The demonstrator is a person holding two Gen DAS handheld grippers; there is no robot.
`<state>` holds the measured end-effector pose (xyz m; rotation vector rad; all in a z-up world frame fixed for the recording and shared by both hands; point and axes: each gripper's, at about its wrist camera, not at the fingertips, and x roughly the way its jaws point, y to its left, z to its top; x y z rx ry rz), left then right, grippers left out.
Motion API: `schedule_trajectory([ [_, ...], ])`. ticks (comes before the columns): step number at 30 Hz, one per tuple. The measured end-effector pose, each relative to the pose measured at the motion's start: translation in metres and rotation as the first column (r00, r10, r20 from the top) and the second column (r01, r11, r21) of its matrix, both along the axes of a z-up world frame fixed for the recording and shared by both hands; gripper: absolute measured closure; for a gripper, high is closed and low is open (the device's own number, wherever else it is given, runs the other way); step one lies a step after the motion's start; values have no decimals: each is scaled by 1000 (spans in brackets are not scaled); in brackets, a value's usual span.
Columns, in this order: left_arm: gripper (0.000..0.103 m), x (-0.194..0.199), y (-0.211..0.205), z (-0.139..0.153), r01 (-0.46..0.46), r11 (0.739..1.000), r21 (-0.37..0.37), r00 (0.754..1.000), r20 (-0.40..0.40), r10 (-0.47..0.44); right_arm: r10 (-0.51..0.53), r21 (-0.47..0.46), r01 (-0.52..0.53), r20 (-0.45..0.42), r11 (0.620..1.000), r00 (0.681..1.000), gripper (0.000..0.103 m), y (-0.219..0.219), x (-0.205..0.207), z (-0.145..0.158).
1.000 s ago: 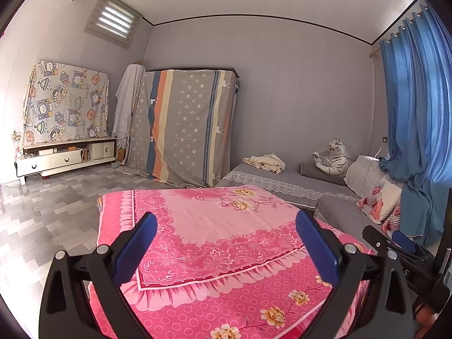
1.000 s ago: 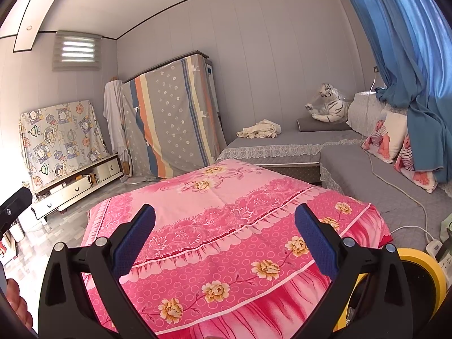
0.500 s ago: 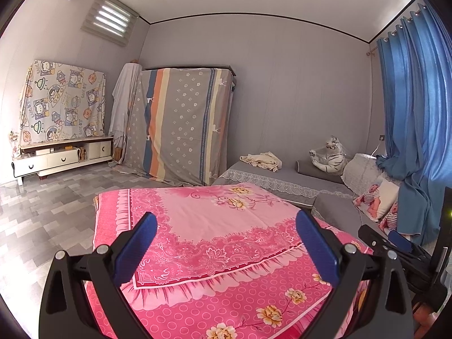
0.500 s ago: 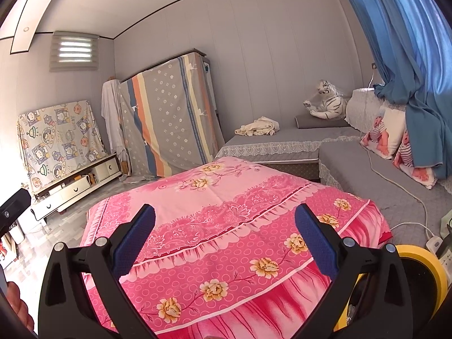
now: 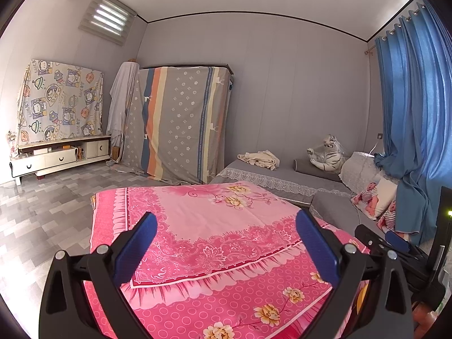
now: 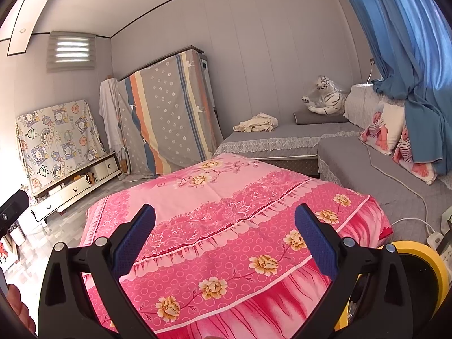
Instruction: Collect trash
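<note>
Both tools are held above a low table draped in a pink floral cloth (image 5: 214,226), and each stands with its blue-padded jaws wide apart and nothing between them: the left gripper (image 5: 226,243) faces the far wall, the right gripper (image 6: 224,240) sits nearer the cloth's front edge. No trash shows anywhere on the cloth or on the grey tiled floor (image 5: 50,206); a round yellow-rimmed container (image 6: 423,265), probably the bin, peeks in beside the right tool, its inside mostly hidden. That fits either a table not yet littered or one already emptied into the container, so the pictures cannot settle which. Whichever holds, good practice is to keep the jaws spread, sweep both cameras slowly over cloth, floor and the grey lace-trimmed sofa (image 6: 282,138), and commit only to a piece clearly seen.
</note>
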<state>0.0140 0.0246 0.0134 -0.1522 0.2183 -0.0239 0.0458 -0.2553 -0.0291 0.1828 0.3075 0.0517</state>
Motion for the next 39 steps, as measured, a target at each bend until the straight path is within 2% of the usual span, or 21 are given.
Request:
schedule_trajectory([
  [39, 8, 1, -3, -5, 8, 1000, 6, 1000, -2, -8, -3, 9, 3, -15, 1000, 1000, 9, -1, 2, -5],
])
